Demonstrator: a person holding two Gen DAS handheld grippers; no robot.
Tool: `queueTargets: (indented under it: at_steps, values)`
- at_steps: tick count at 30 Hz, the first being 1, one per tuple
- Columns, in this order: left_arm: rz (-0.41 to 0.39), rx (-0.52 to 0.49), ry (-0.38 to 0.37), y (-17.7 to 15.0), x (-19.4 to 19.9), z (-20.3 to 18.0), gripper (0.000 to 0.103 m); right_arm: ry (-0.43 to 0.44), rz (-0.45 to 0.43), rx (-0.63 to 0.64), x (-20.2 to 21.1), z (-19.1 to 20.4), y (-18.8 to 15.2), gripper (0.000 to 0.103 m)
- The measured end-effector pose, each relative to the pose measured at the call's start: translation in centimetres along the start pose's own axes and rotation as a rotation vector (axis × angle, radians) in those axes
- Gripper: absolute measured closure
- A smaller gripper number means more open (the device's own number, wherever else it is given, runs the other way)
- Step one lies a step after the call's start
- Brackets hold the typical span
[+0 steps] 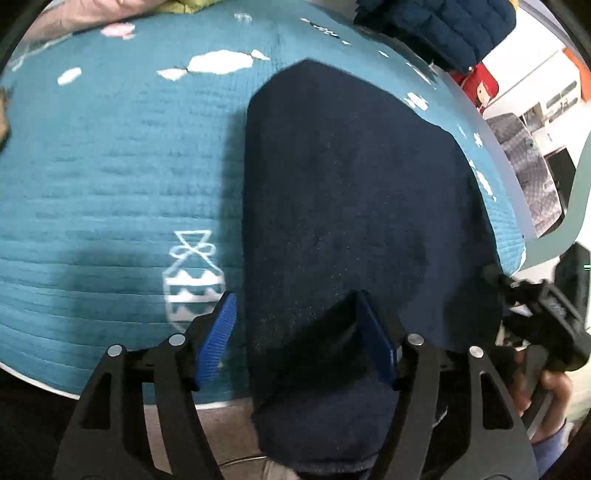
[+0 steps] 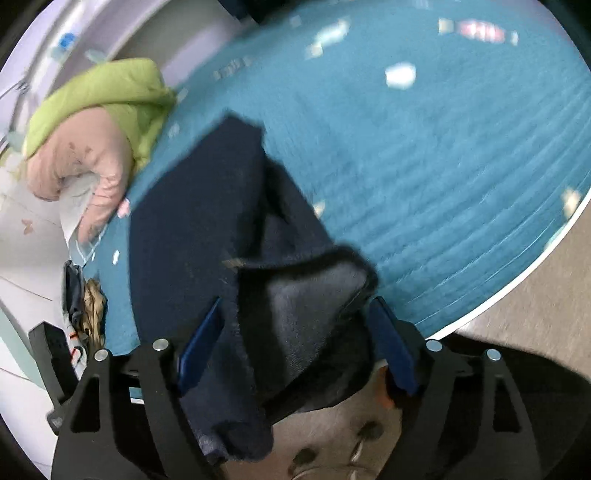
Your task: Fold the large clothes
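Observation:
A dark navy garment [image 1: 343, 192] lies on a teal quilted bed cover [image 1: 110, 177], its near end hanging over the bed's front edge. My left gripper [image 1: 295, 325] is open, its blue fingers standing apart, with the garment's near end bunched between them. In the right wrist view the same navy garment [image 2: 195, 206] lies partly folded on the teal cover [image 2: 424, 147]. My right gripper [image 2: 295, 332] is open too, a raised fold of the cloth sitting between its spread fingers. The other handheld gripper [image 1: 546, 314] shows at the right edge of the left wrist view.
A green and pink padded jacket [image 2: 103, 122] lies at the bed's far left. Dark blue quilted clothing [image 1: 443, 26] is piled at the back. A red item [image 1: 480, 85] and patterned fabric [image 1: 532, 173] sit beyond the bed. Beige floor [image 2: 517, 295] lies below the bed's edge.

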State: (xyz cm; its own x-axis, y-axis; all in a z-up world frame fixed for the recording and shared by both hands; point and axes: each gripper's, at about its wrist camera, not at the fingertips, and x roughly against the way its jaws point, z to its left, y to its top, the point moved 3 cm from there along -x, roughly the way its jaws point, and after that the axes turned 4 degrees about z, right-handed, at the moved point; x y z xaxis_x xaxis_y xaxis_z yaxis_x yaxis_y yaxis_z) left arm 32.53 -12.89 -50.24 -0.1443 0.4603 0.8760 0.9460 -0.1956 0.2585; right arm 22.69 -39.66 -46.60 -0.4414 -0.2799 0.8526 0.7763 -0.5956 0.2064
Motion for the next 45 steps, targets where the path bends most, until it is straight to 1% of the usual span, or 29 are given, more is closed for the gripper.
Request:
queueTargets:
  at_steps: [2,5,6,7,9,10,12,13,14,15,16,17,18,19,21,22,23,26,28,29,30,31,34,36,38,40,41,44,45]
  values:
    - [0.002,-0.004,0.013,0.4,-0.9,-0.6,0.035,-0.027,0.061,-0.046,-1.9,-1.2,-0.1,0.026]
    - [0.020,-0.012,0.012,0.7,-1.5,-0.9,0.034,0.002,0.106,-0.090,-3.2,-2.2,-0.9,0.023]
    - [0.027,-0.008,0.001,0.9,-1.6,-1.1,0.034,0.011,0.108,-0.089,-3.3,-2.2,-1.0,0.021]
    - [0.045,0.013,-0.034,0.9,-1.7,-0.9,0.034,0.028,0.124,-0.097,-3.3,-2.2,-1.1,0.022]
    - [0.082,0.084,-0.104,1.0,-1.7,-0.9,0.034,0.138,0.167,-0.119,-3.4,-1.8,-1.4,0.022]
    - [0.083,0.076,-0.115,0.7,-1.5,-1.0,0.034,0.166,0.170,-0.114,-3.4,-1.5,-1.5,0.022]
    - [0.080,0.046,-0.112,0.6,-1.7,-1.4,0.034,0.148,0.166,-0.099,-3.8,-1.5,-1.5,0.022]
    - [0.079,0.066,-0.130,0.6,-1.7,-1.3,0.032,0.162,0.165,-0.125,-4.0,-1.7,-1.5,0.023]
    - [0.076,0.099,-0.153,0.7,-1.8,-1.1,0.031,0.164,0.158,-0.127,-3.8,-1.6,-1.5,0.023]
    - [0.081,0.113,-0.156,0.7,-2.2,-1.0,0.031,0.160,0.159,-0.107,-3.7,-1.2,-1.4,0.024]
    - [0.088,0.110,-0.143,0.7,-2.7,-1.1,0.031,0.132,0.156,-0.090,-3.8,-0.9,-1.5,0.034]
    - [0.085,0.082,-0.111,0.9,-3.2,-1.7,0.031,0.088,0.144,-0.075,-3.8,-0.7,-1.6,0.040]
    - [0.075,0.054,-0.081,0.8,-3.1,-2.0,0.033,0.058,0.138,-0.050,-3.7,-0.3,-1.7,0.053]
    - [0.066,0.025,-0.042,0.9,-3.0,-2.7,0.037,0.048,0.122,-0.010,-3.1,0.3,-2.0,0.070]
    - [0.045,0.017,-0.044,0.9,-2.1,-3.0,0.050,0.087,0.101,0.016,-2.0,1.5,-2.1,0.072]
    - [0.037,0.005,-0.045,0.9,-1.7,-3.0,0.059,0.087,0.085,0.046,-1.3,2.4,-2.1,0.073]
    - [0.015,-0.014,-0.060,0.9,-0.8,-3.3,0.065,0.080,0.071,0.074,-0.9,3.3,-2.0,0.074]
    - [-0.062,-0.088,-0.086,0.9,2.6,-4.3,0.068,0.057,-0.009,0.244,1.3,9.0,-2.5,0.075]
    - [-0.123,-0.133,-0.075,1.1,5.1,-5.0,0.069,0.050,-0.062,0.339,2.7,12.7,-2.8,0.075]
    - [-0.162,-0.128,-0.083,1.5,6.9,-4.8,0.069,0.062,-0.087,0.382,3.5,14.9,-2.8,0.075]
    - [-0.183,-0.120,-0.090,1.9,8.1,-4.5,0.069,0.074,-0.106,0.405,4.3,15.5,-2.5,0.075]
    - [-0.218,-0.119,-0.089,2.6,9.9,-3.9,0.069,0.100,-0.136,0.438,5.2,17.3,-2.2,0.075]
    - [-0.330,-0.092,-0.070,4.0,15.8,-0.8,0.069,0.177,-0.189,0.541,6.2,24.5,-1.8,0.075]
    - [-0.432,-0.074,-0.024,5.1,20.9,2.0,0.069,0.242,-0.224,0.621,7.2,29.6,-2.5,0.075]
    - [-0.517,-0.050,0.030,5.8,25.8,4.8,0.069,0.338,-0.241,0.674,7.4,35.1,-3.0,0.074]
    - [-0.584,-0.032,0.114,6.4,30.1,7.8,0.069,0.437,-0.240,0.720,7.0,40.1,-3.6,0.074]
    - [-0.616,-0.014,0.166,6.7,32.2,9.7,0.069,0.489,-0.223,0.730,6.2,42.5,-3.9,0.074]
    - [-0.649,0.041,0.313,7.3,35.4,15.6,0.069,0.613,-0.161,0.737,2.3,48.5,-4.9,0.075]
    - [-0.648,0.064,0.348,7.6,35.6,17.3,0.069,0.628,-0.144,0.738,0.9,49.9,-5.2,0.075]
